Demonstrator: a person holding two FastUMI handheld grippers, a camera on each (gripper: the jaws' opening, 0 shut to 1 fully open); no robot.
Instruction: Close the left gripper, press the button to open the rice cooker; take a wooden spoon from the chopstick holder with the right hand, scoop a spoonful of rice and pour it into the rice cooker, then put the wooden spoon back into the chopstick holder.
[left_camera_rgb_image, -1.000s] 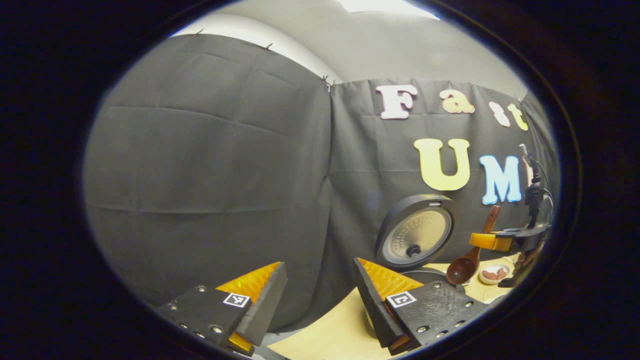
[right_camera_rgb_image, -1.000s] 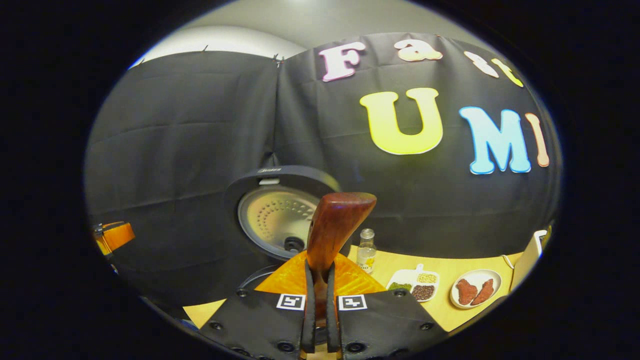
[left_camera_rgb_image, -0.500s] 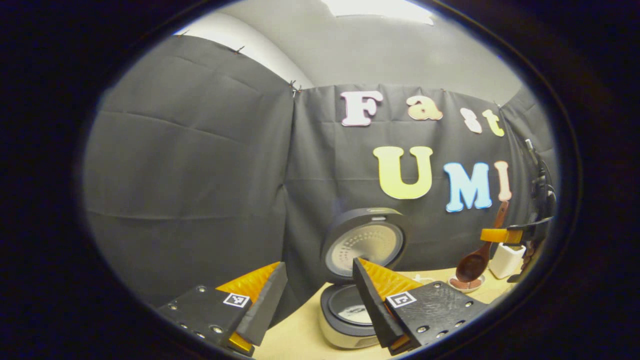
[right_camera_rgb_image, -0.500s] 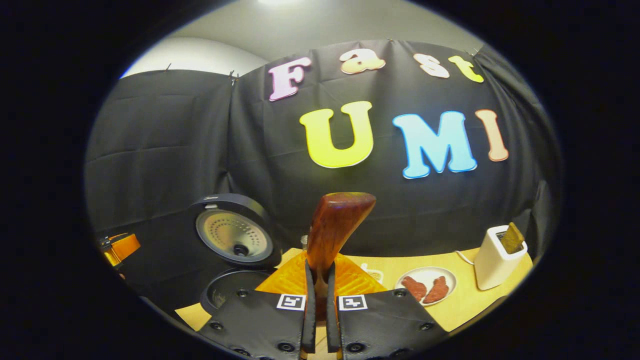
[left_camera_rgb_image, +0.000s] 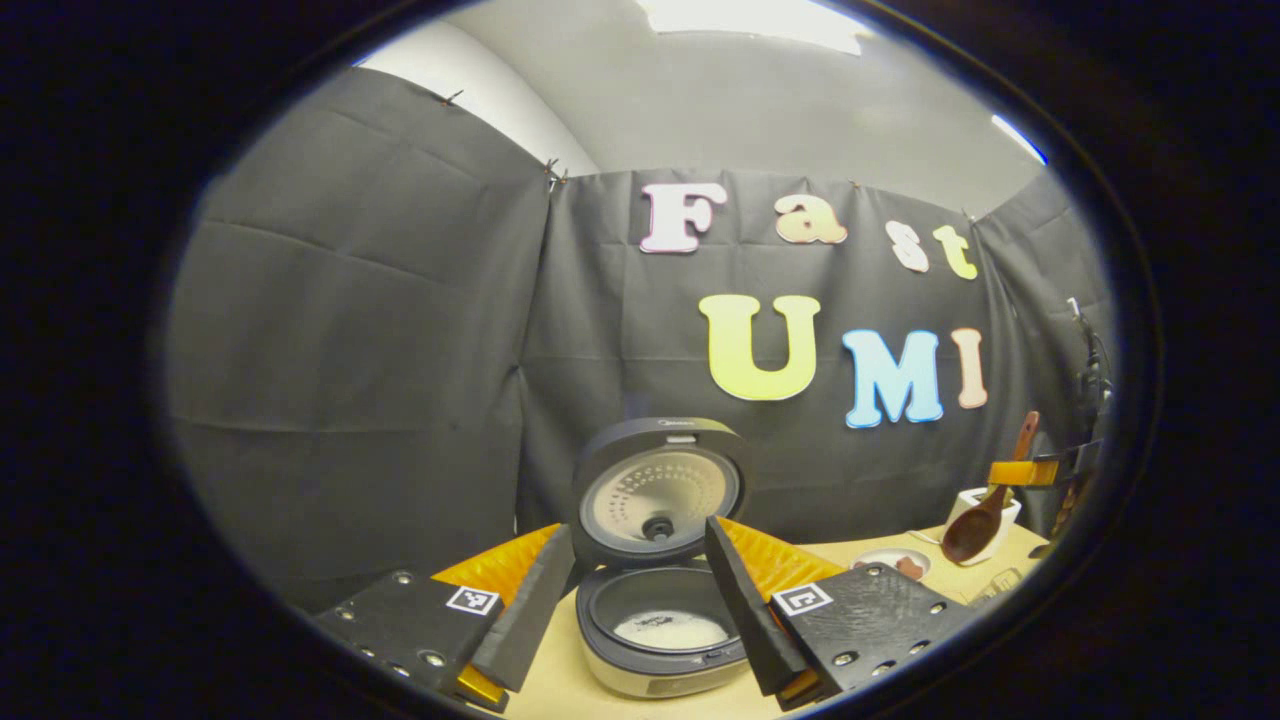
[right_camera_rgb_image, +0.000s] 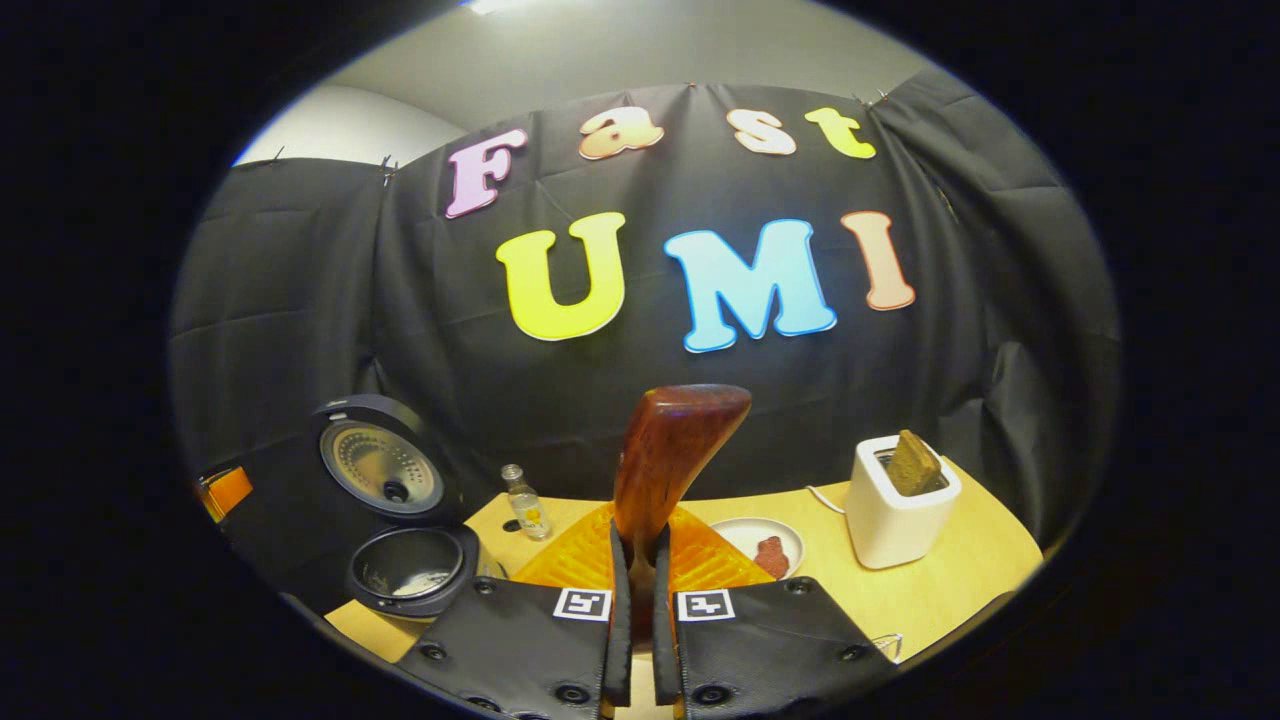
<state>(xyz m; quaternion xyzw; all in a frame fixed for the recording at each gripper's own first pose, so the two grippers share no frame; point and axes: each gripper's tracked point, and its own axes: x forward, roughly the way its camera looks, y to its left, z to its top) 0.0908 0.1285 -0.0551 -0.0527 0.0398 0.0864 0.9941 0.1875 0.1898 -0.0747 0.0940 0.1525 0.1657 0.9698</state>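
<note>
The rice cooker (left_camera_rgb_image: 655, 655) stands open, lid (left_camera_rgb_image: 660, 487) upright, with white rice in the pot (left_camera_rgb_image: 670, 630). My left gripper (left_camera_rgb_image: 637, 535) is open and holds nothing, and the cooker sits just beyond its fingers. At the far right, my right gripper (left_camera_rgb_image: 1020, 472) is shut on the wooden spoon (left_camera_rgb_image: 972, 528), whose bowl hangs down beside the white chopstick holder (left_camera_rgb_image: 955, 505). In the right gripper view, my right gripper (right_camera_rgb_image: 640, 535) clamps the spoon handle (right_camera_rgb_image: 675, 455), which rises upright. The chopstick holder (right_camera_rgb_image: 895, 510) stands ahead to the right, the cooker (right_camera_rgb_image: 410, 565) to the left.
On the wooden table (right_camera_rgb_image: 960, 570) stand a small glass bottle (right_camera_rgb_image: 525, 500) and a white plate (right_camera_rgb_image: 765, 545) of reddish pieces, between cooker and holder. A brown utensil (right_camera_rgb_image: 912, 462) sticks out of the holder. My left gripper (right_camera_rgb_image: 225, 490) shows at the far left.
My right gripper has carried the spoon rightwards from the cooker to beside the chopstick holder. The left gripper view has swung so that the open cooker now sits between its fingers.
</note>
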